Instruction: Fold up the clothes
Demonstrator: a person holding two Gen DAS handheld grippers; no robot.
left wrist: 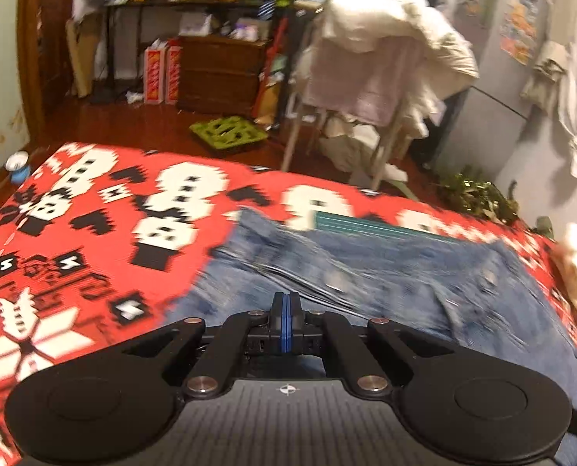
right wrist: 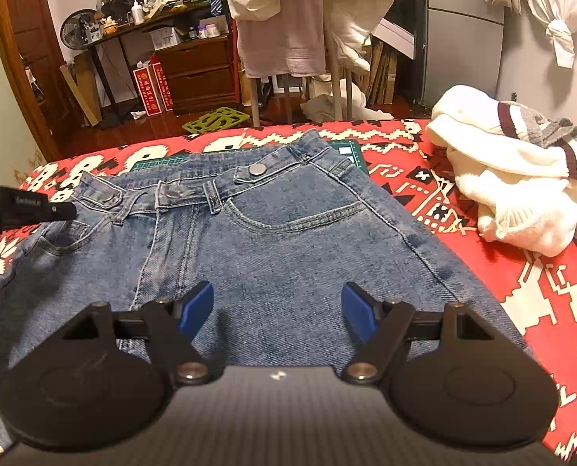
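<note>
Left gripper (left wrist: pixel 285 303): jaws pressed together, blue pads meeting, no cloth visibly caught between them; it hangs over the jeans' (right wrist: pixel 249 240) left side, likely placed to take that edge. The jeans lie flat, front up, waistband far, on the red blanket (right wrist: pixel 521 291). Right gripper (right wrist: pixel 277 306): jaws spread wide above mid-denim, empty. White sweater (right wrist: pixel 513 178) sits heaped at right, apart. Left view is motion-blurred; the legs are cut off below both frames.
</note>
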